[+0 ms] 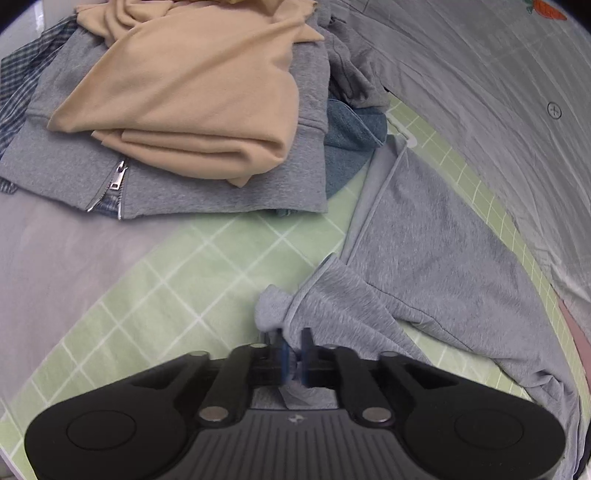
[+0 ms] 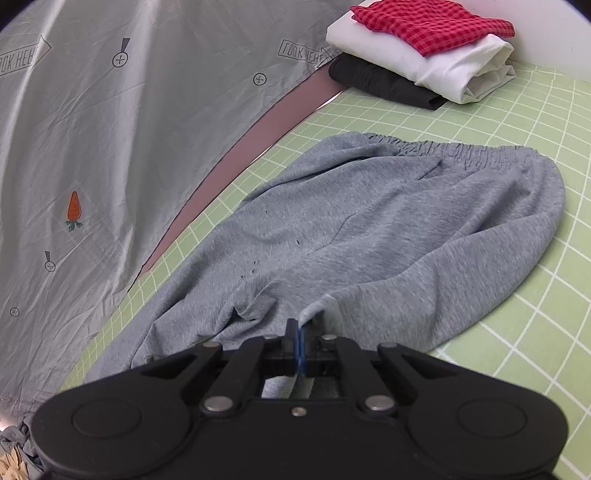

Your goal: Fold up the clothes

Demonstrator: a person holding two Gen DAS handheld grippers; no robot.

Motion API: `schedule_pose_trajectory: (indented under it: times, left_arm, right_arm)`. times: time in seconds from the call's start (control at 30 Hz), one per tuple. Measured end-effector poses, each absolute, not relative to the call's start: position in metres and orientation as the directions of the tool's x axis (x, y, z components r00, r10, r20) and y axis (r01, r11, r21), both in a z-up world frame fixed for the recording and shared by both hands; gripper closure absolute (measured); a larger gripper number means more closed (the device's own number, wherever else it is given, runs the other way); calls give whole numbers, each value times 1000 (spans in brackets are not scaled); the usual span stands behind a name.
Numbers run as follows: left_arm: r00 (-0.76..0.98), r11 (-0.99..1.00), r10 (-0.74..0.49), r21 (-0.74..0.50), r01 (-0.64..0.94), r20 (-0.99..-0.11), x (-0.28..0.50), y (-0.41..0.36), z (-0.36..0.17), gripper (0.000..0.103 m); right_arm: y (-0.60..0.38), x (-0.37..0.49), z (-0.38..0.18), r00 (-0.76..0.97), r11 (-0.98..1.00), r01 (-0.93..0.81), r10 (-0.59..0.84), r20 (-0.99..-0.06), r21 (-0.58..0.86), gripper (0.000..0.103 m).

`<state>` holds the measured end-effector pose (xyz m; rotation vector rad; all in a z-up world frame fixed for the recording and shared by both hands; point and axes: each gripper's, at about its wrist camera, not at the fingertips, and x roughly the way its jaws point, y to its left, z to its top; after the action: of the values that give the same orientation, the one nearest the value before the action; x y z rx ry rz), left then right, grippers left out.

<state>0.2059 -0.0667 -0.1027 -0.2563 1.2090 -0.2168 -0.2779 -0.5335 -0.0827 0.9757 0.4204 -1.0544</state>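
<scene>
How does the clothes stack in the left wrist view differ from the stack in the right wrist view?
The left-view stack is loose and untidy: a beige top slumps over a grey zip hoodie, with denim poking out. The right-view stack is neat: a red checked cloth on a folded white garment on a dark one. The first is also bulkier and more spread out. Both rest at the edge of the green grid mat.

Grey sweatpants (image 2: 369,229) — rumpled, spread across green grid mat (image 2: 517,295).
</scene>
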Motion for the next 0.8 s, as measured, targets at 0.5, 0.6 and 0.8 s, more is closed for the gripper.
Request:
schedule_pose_trajectory:
  times: [0.5,0.6,0.8]
  left_arm:
    - [495,916,-378,-393,77,-783,264,-107,-77,62]
    - [440,940,-331,-334,73,-835,247,-97,-99,62]
    - [374,943,-322,-331,42,-870,222,-83,-123,60]
  right_arm:
    - [-567,-236,-82,459,150,874,-564,-687,462,74]
    - [-555,-233,-85,439,174,892,-558,-705,417,71]
    - [-526,-239,-86,394,156,913,-572,-719,377,59]
